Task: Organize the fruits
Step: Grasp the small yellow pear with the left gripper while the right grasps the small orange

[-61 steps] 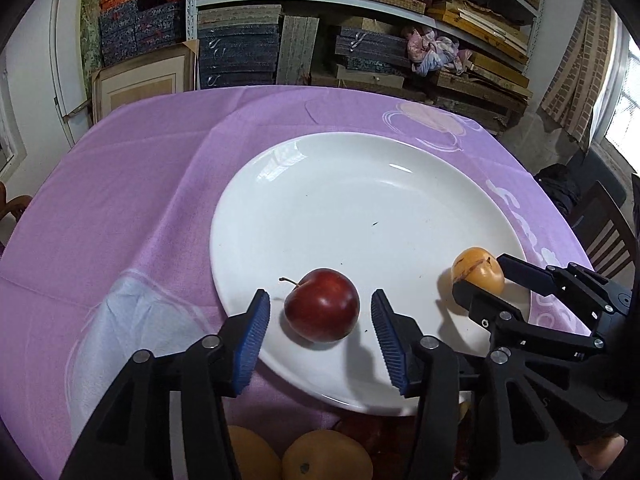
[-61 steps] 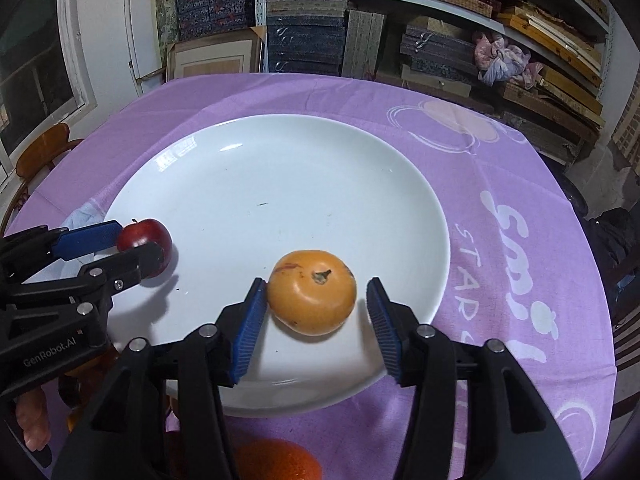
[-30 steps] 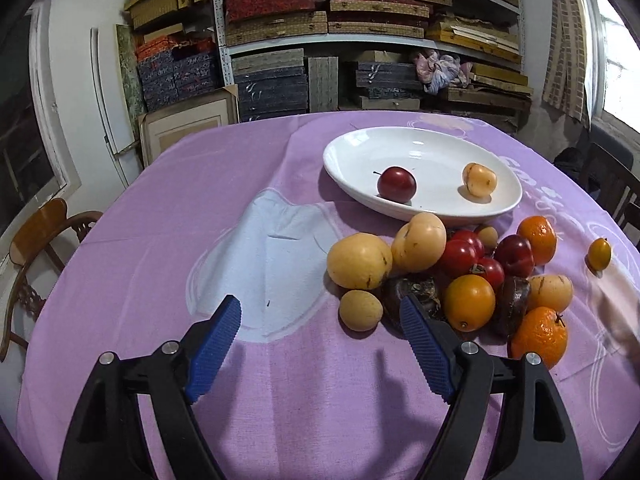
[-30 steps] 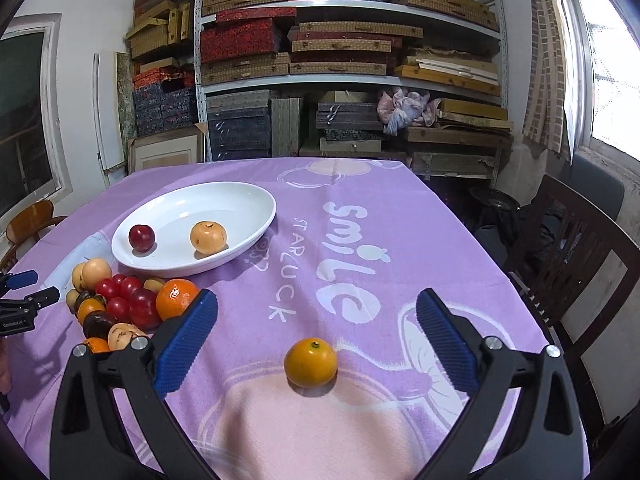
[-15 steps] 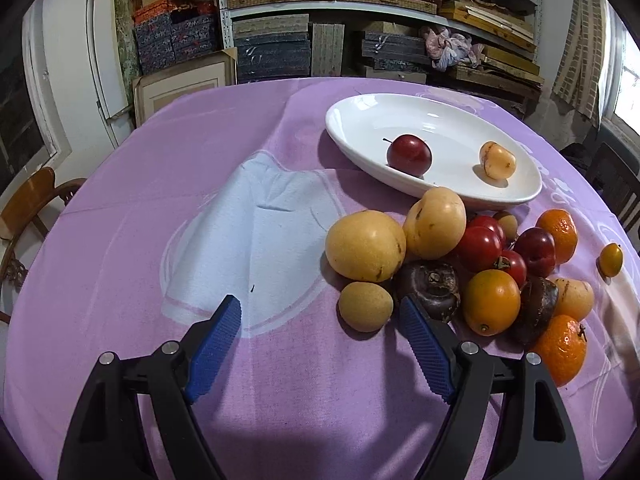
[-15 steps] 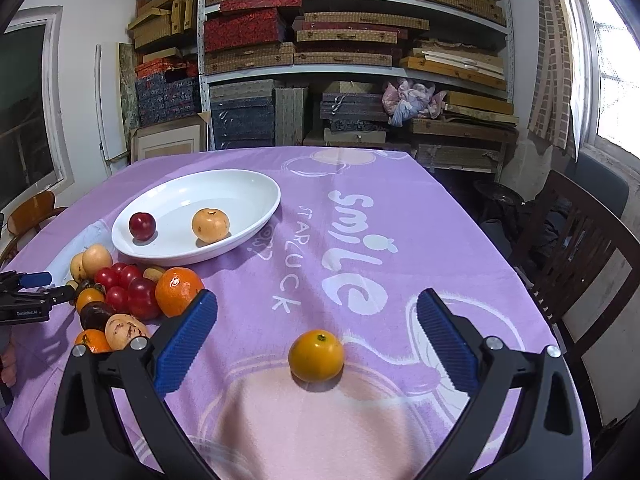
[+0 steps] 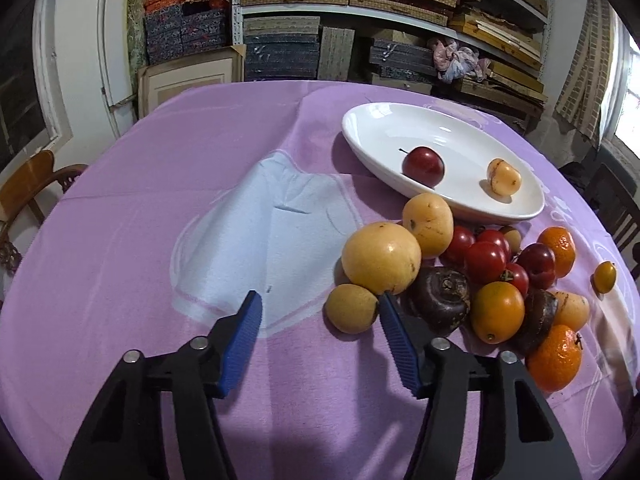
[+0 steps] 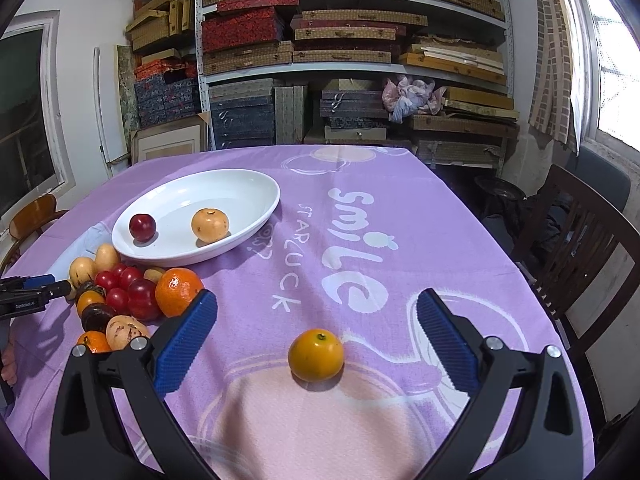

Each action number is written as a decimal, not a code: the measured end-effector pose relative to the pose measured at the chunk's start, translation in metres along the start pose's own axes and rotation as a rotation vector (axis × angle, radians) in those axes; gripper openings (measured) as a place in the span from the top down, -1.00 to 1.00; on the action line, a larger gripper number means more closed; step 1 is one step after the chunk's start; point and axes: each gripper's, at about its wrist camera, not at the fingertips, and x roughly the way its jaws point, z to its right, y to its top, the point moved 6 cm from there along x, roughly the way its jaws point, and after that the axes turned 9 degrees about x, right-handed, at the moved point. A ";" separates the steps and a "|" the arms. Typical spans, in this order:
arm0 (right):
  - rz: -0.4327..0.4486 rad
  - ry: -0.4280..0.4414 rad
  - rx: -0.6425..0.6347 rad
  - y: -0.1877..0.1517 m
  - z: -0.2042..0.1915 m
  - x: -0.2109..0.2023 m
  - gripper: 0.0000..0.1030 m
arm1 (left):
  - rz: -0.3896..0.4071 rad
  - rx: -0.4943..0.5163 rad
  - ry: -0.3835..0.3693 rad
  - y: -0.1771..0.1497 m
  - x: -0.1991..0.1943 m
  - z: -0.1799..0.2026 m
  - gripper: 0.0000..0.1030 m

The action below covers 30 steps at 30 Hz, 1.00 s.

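White oval plate (image 8: pixel 256 222) is the landmark: it sits on the purple tablecloth (image 8: pixel 400 240), long axis running from near-left to far-right in the right wrist view, holding a red plum (image 8: pixel 142 227) toward its left end, stem pointing up-left in the left wrist view, and a pale yellow-orange fruit (image 8: pixel 210 225) near its middle, stem end up. Fruit pile (image 8: pixel 120 296) lies just in front of the plate's near-left rim, fruits touching each other: two big yellow fruits, red cherry-tomato-like ones, dark brown ones, mandarins. Small tan round fruit (image 7: pixel 351 308) sits at the pile's near edge, farthest from the plate. Left gripper (image 7: pixel 320 330) has jaws apart, empty, low over the cloth; its right blue pad (image 7: pixel 394 336) is just beside that tan fruit, which is not between the pads. A lone orange fruit (image 8: pixel 316 355) lies well apart from the plate, to the pile's right, stem end pointing up. Right gripper (image 8: pixel 316 340) has jaws wide apart, empty, the orange fruit lined up between the pads but ahead of them, untouched.
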 end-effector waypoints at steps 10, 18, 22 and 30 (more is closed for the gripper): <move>-0.005 0.002 0.004 -0.001 0.000 0.001 -0.91 | -0.038 0.044 -0.084 0.001 0.013 0.019 0.27; -0.029 0.001 -0.010 -0.002 -0.001 0.004 -0.91 | -0.010 0.062 -0.045 -0.005 0.006 0.020 0.44; -0.139 0.019 -0.122 -0.014 -0.004 0.010 -0.90 | 0.025 0.083 -0.016 -0.004 -0.003 0.022 0.44; -0.253 0.032 -0.189 -0.037 -0.009 0.026 -0.29 | 0.036 0.092 0.001 -0.003 -0.007 0.023 0.44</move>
